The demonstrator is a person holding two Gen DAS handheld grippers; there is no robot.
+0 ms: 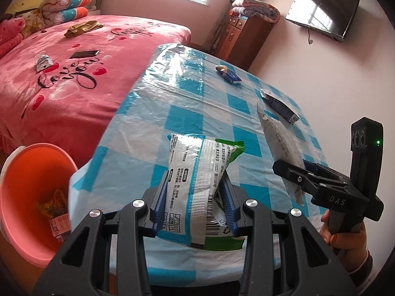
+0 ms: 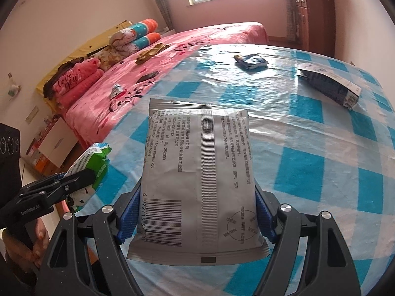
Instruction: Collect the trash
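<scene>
- Green-and-white wrapper point(image 1: 197, 187): pinched between the blue pads of the left hand-held gripper point(image 1: 195, 204), held above the near edge of the worktop point(image 1: 197, 103).
- Grey packet point(image 2: 200, 172): clamped by its sides in the right hand-held gripper point(image 2: 197, 212), barcode facing the camera, also off the worktop surface.
- From the left wrist view the right hand-held gripper sits to the right, a hand point(image 1: 345, 234) on its handle, grey packet sticking up from its jaws.
- Trash on the worktop: small blue wrapper point(image 1: 228, 74) near the far side, dark blue carton point(image 1: 280, 106) lying flat toward the right edge. The two are well apart.
- Worktop has a blue-and-white checked cover with clear plastic over it.
- Orange bin point(image 1: 32, 197) on the floor just left of the worktop's near corner, with some wrappers inside.
- Pink bed point(image 1: 74, 86) beyond the worktop: phone point(image 1: 85, 54), small crumpled wrapper point(image 1: 44, 62) and a gold-brown cloth point(image 1: 82, 27) on it.
- TV point(image 1: 323, 12) on the right wall.
</scene>
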